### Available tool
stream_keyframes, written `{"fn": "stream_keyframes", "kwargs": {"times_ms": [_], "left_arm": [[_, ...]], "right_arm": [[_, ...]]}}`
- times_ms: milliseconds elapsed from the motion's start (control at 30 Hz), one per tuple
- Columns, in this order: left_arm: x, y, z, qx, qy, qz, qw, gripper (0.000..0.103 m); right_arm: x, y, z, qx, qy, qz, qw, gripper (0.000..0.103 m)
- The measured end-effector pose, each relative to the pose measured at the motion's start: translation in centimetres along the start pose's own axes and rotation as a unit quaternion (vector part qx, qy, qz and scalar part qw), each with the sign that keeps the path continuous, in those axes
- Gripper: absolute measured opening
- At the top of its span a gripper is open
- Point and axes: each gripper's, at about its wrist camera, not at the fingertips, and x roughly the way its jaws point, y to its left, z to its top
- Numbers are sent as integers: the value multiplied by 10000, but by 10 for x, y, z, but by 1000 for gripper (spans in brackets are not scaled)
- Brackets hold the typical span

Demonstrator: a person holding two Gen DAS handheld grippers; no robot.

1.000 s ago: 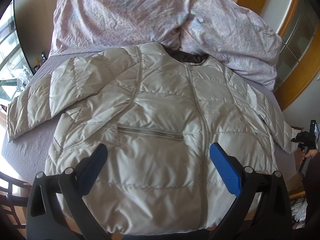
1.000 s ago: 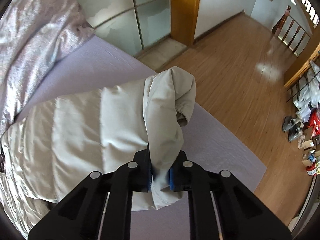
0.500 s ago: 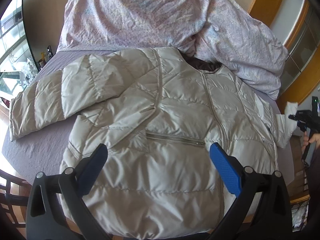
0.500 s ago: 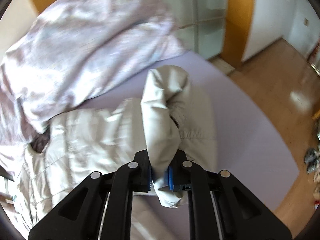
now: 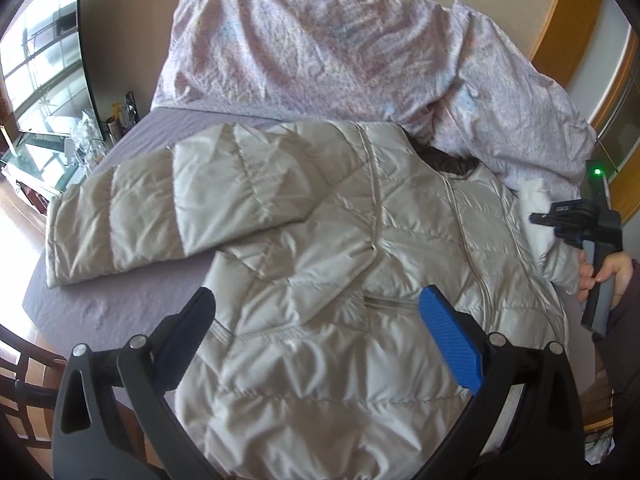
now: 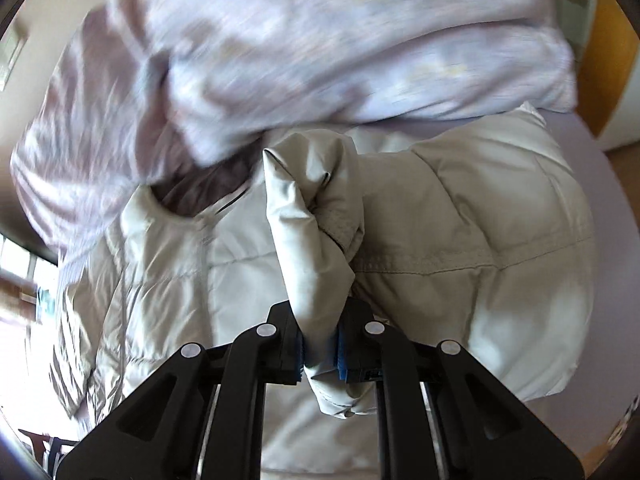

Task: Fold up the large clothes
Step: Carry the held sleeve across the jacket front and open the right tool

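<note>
Now one jacket (image 5: 340, 280), one quilt (image 5: 360, 60); left gripper (image 5: 316, 328) jaws spread, right gripper (image 6: 318, 354) jaws pinching one sleeve (image 6: 316, 220).

No words, labels or numbers can be read anywhere (both views checked).

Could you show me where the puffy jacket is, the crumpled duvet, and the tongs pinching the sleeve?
puffy jacket (image 5: 320, 280): left wrist view, on its quilted front.
crumpled duvet (image 5: 320, 48): left wrist view, on its rumpled middle.
right tongs (image 6: 319, 350): right wrist view, between the tips clamped on the sleeve.
</note>
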Motion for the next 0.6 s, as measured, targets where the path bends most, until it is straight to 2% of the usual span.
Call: {"fn": "stream_keyframes", "kwargs": {"times_ms": [167,433,567,600], "left_arm": [[-4,10,5,-64,-83,48,9999,101],[-4,21,7,-144,-77,45,9999,101],[-2,22,9,-129,-69,7,9999,101],[-1,21,10,-111,-69,-10,9999,101]], "right_arm": [[21,43,-9,-213,234,139,9994,12],[33,93,-16,-509,351,336,9975,12],[38,105,-21,-706,432,208,9963,14],[41,107,-22,-769,483,180,9957,17]]}}
